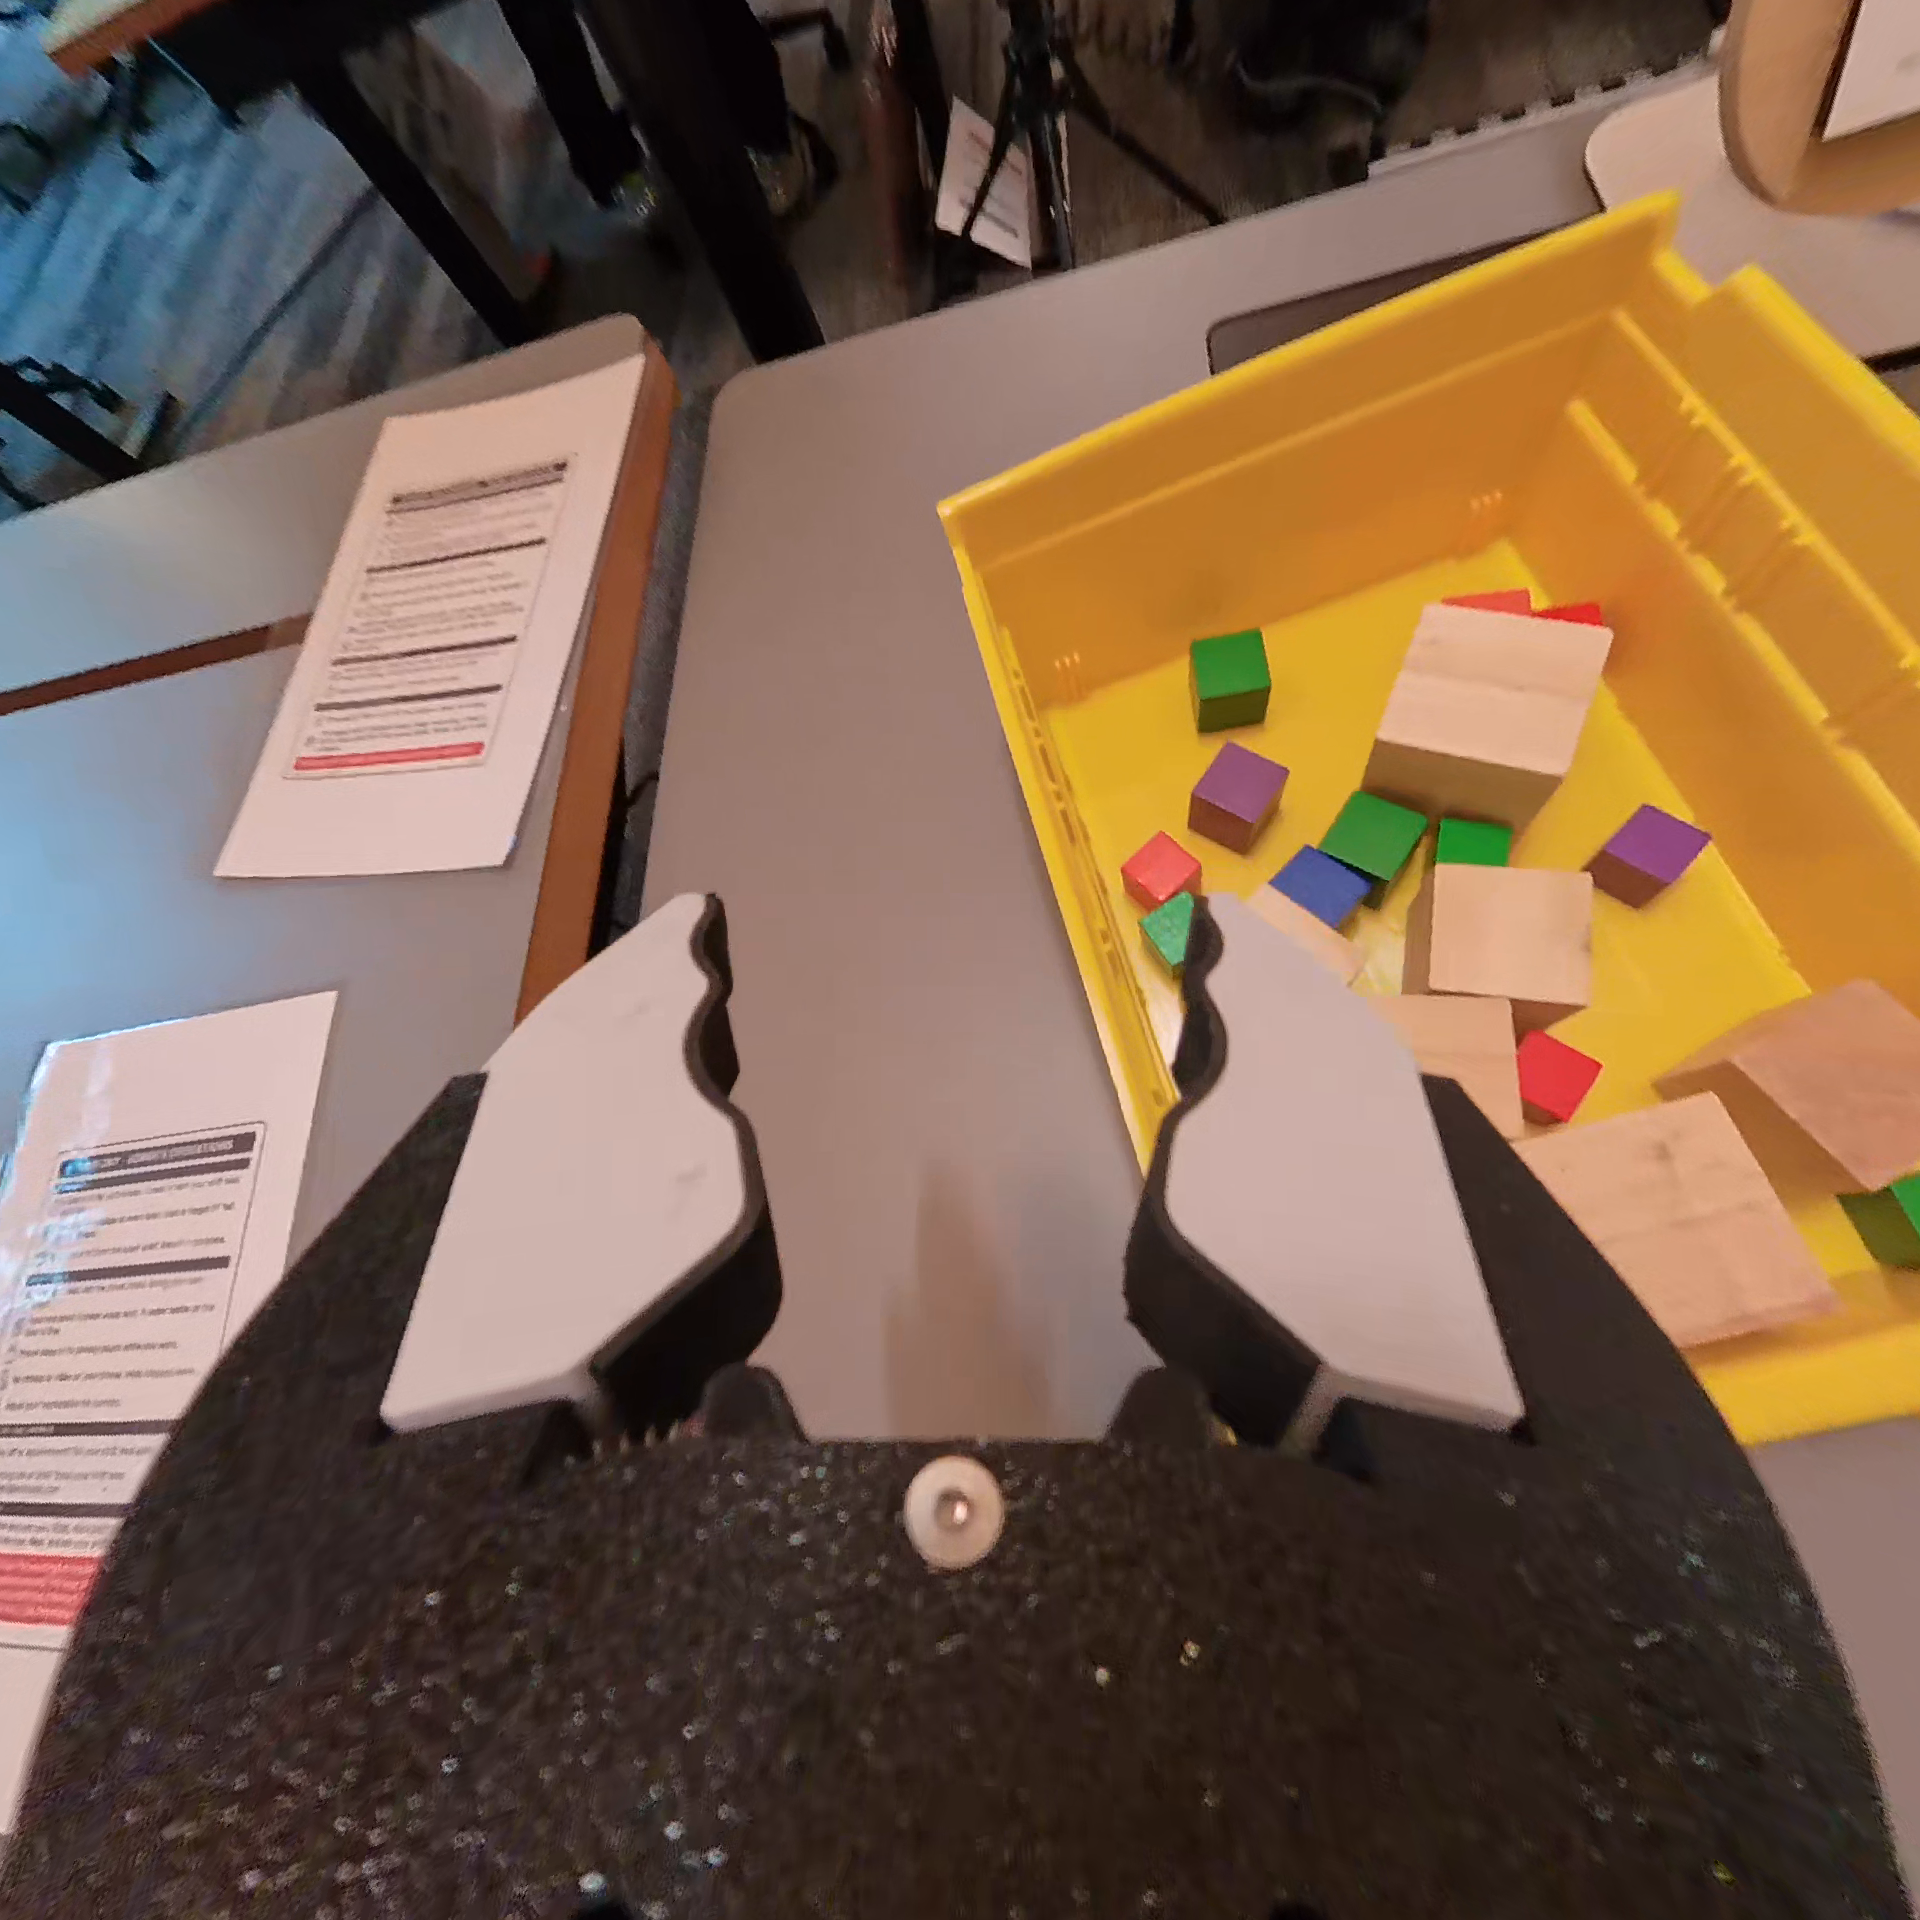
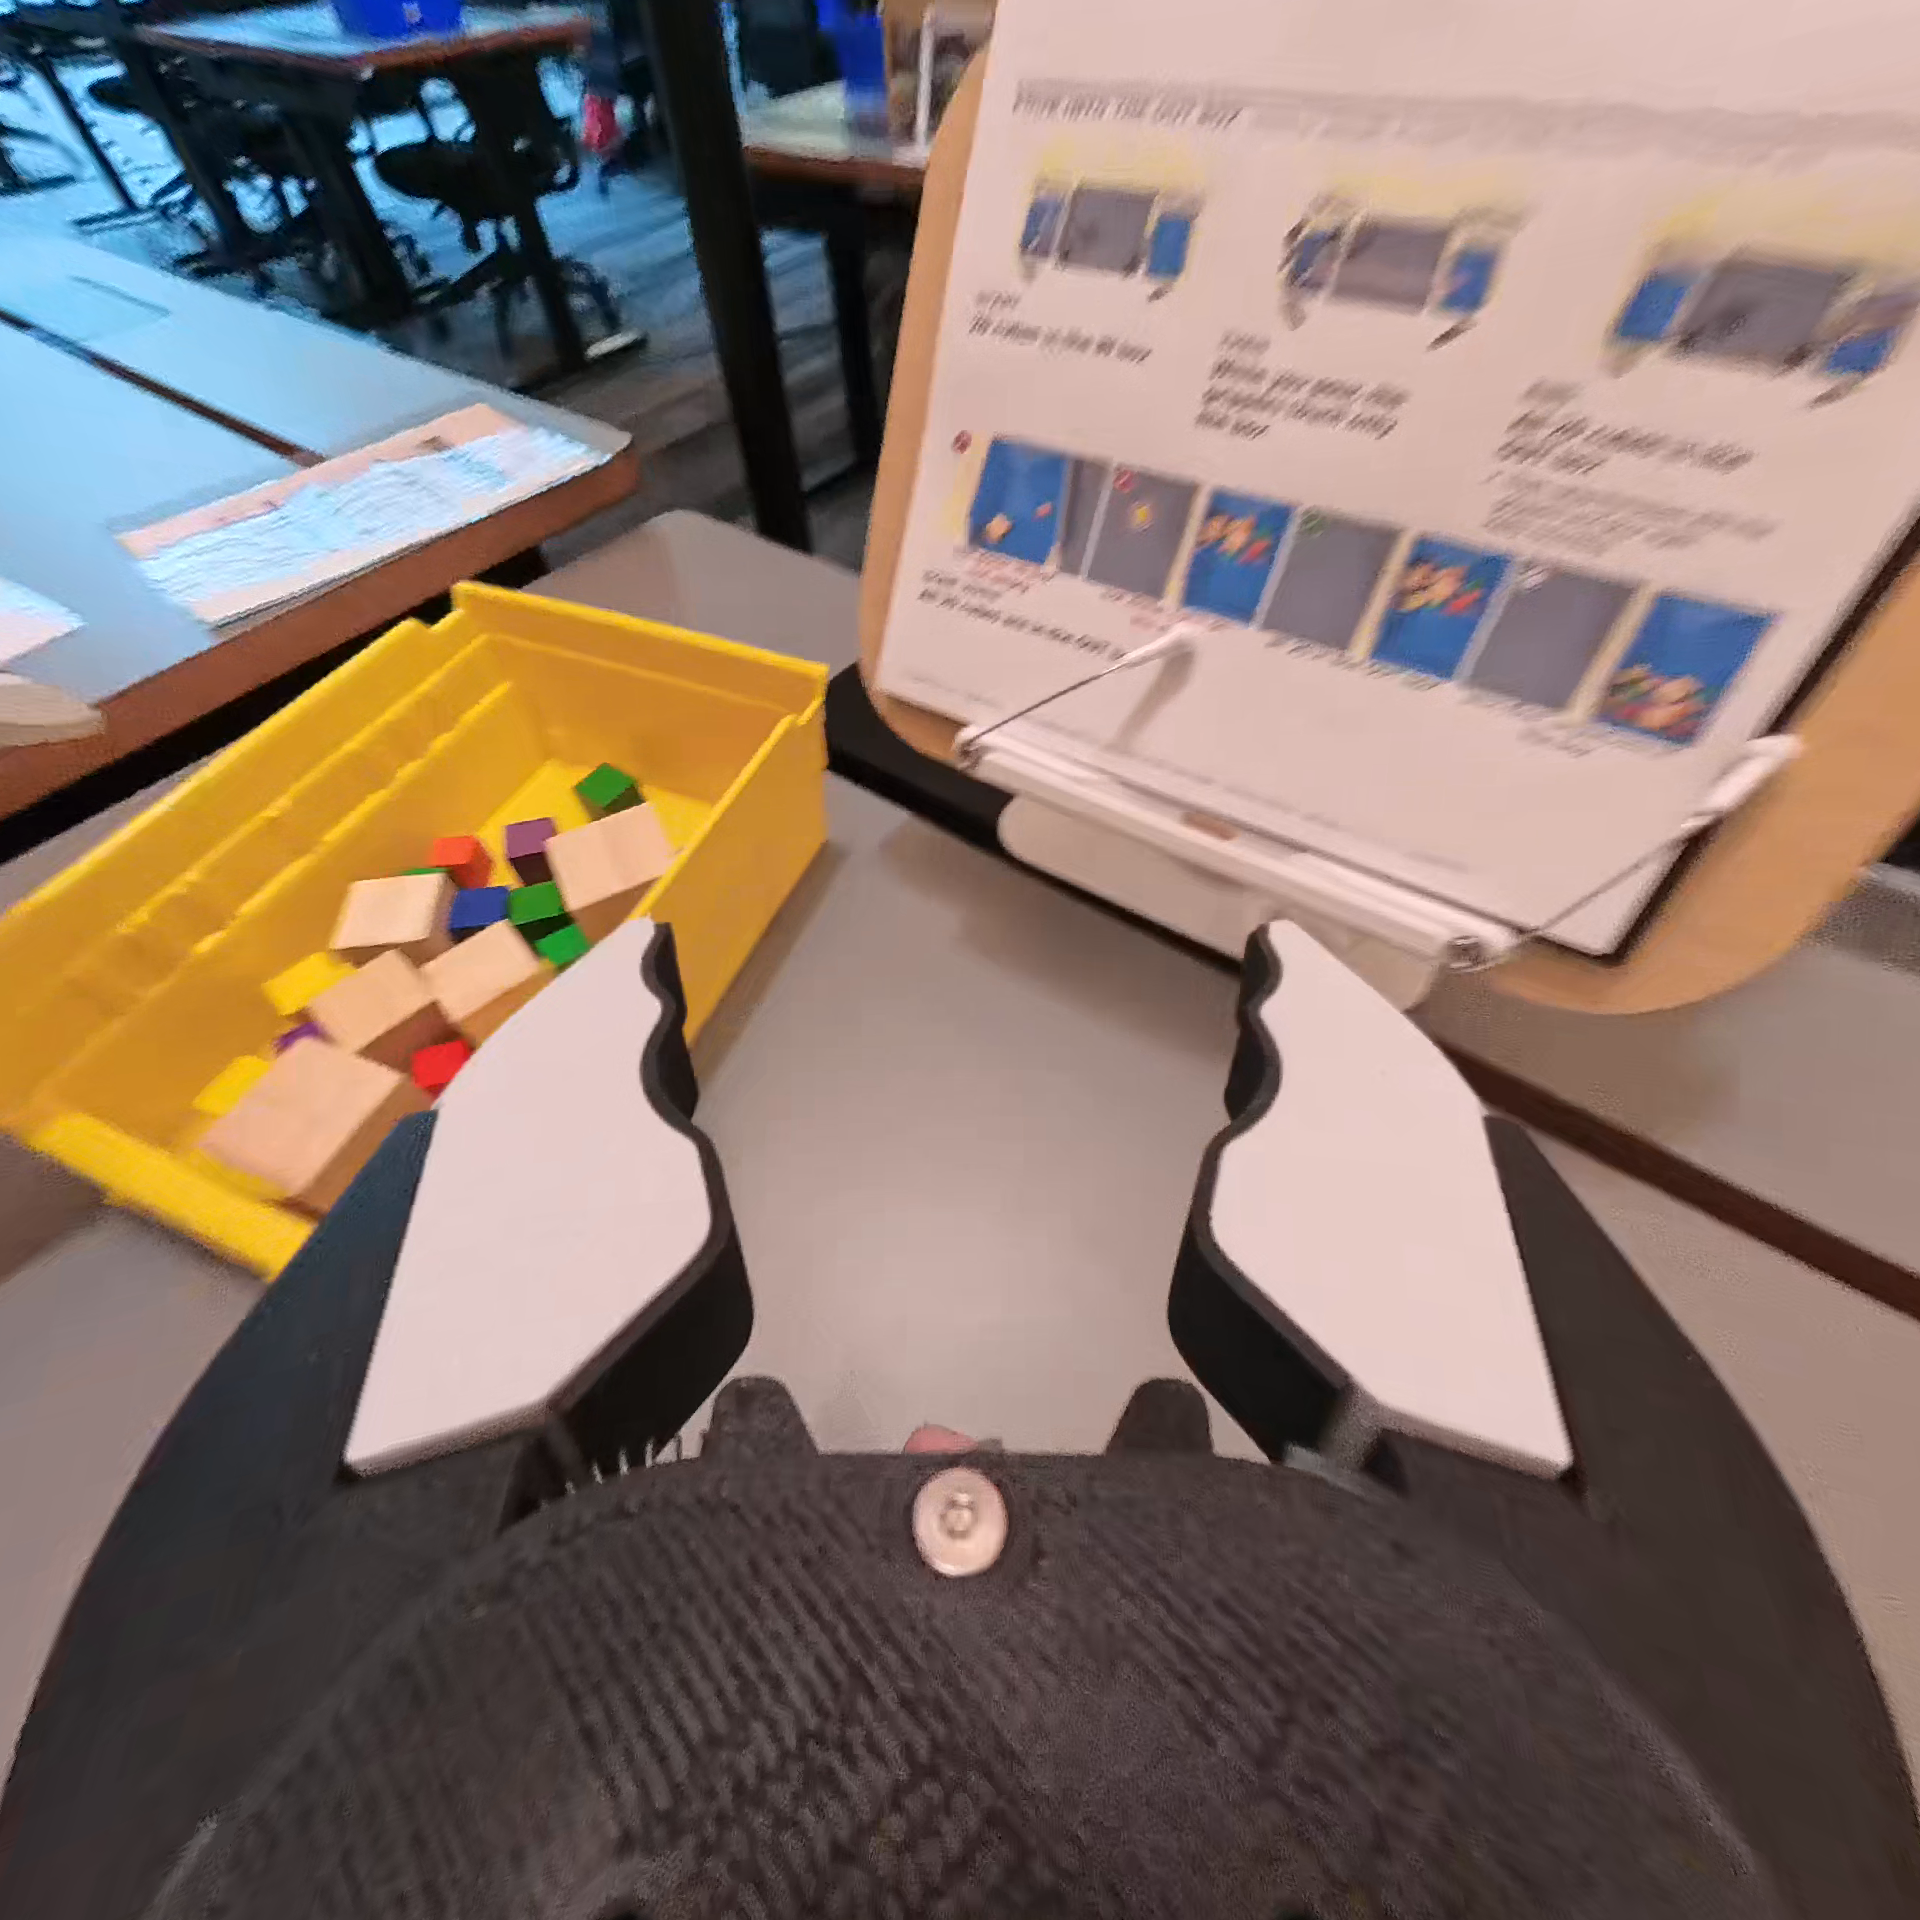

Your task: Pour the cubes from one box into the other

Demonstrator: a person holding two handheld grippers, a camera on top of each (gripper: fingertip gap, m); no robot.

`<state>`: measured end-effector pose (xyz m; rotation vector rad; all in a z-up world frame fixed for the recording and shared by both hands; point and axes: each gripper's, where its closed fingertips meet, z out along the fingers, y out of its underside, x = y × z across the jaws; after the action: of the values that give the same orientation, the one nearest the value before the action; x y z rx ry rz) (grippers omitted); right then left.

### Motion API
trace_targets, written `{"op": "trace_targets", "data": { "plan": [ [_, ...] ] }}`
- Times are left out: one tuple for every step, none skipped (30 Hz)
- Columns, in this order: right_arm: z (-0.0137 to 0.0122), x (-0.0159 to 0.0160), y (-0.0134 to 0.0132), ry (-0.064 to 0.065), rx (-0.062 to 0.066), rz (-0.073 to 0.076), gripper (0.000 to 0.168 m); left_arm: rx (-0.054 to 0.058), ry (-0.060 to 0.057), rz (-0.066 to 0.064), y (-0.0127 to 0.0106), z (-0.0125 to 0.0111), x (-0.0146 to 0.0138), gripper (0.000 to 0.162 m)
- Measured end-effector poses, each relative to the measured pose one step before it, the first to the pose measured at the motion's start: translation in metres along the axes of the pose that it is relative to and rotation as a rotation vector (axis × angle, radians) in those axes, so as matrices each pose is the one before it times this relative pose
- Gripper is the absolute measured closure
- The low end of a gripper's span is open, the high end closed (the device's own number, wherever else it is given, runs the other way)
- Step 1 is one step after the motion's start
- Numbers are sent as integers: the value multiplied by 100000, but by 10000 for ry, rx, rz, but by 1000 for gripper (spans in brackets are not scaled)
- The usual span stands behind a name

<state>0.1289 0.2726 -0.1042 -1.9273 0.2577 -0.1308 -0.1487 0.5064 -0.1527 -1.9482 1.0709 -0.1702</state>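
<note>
A yellow plastic box (image 1: 1226, 468) sits on the grey table, to the right in the left wrist view and at left in the right wrist view (image 2: 748, 769). It holds several small coloured cubes (image 1: 1229, 681) and larger plain wooden cubes (image 1: 1491, 717), which also show in the right wrist view (image 2: 608, 857). My left gripper (image 1: 961, 914) is open and empty over bare table just left of the box. My right gripper (image 2: 961, 940) is open and empty over bare table just right of the box. Only one box is in view.
A wooden stand with a printed instruction sheet (image 2: 1403, 416) rises at the table's back right. Paper sheets (image 1: 416, 644) lie on a neighbouring table (image 1: 135, 790) at left, across a narrow gap. Chairs and desks stand farther off.
</note>
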Motion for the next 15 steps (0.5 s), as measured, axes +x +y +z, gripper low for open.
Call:
{"op": "trace_targets", "data": {
  "plan": [
    [693,-919,222,-384,-387,195,68,-260,164,4,201,228,164,82],
    [704,-900,274,-310,-433,141,70,-294,276,-16,187,267,311,82],
    [773,-735,261,-163,-452,143,70,-291,313,-45,111,289,331,82],
    [866,-665,180,-101,-387,134,70,-236,294,-96,-32,301,248,82],
    [929,-750,284,-172,-468,115,71,-241,271,-139,-74,347,181,82],
    [1015,-829,306,-248,-502,73,71,-312,316,-199,-13,389,237,82],
    [1115,-694,170,-191,-382,85,72,-347,337,-239,10,399,290,83],
    [1116,-733,87,-233,-298,191,73,-353,281,-220,12,423,245,83],
    [1140,-762,89,-276,-282,169,77,-298,239,-141,-5,451,231,83],
    [1195,-490,127,-143,-302,112,79,-263,84,-44,30,491,27,86],
    [1249,-238,217,-34,-352,91,78,-288,-79,-5,133,560,-217,90],
    [1256,-153,357,-49,-430,85,79,-263,-56,-73,138,585,-174,92],
    [1213,-162,400,-102,-426,154,81,-235,106,-145,140,565,55,95],
    [1111,-100,300,-112,-340,246,84,-213,161,-156,161,512,136,96],
    [952,-124,218,-175,-272,253,89,-173,70,-121,147,476,17,97]
  ]
}}
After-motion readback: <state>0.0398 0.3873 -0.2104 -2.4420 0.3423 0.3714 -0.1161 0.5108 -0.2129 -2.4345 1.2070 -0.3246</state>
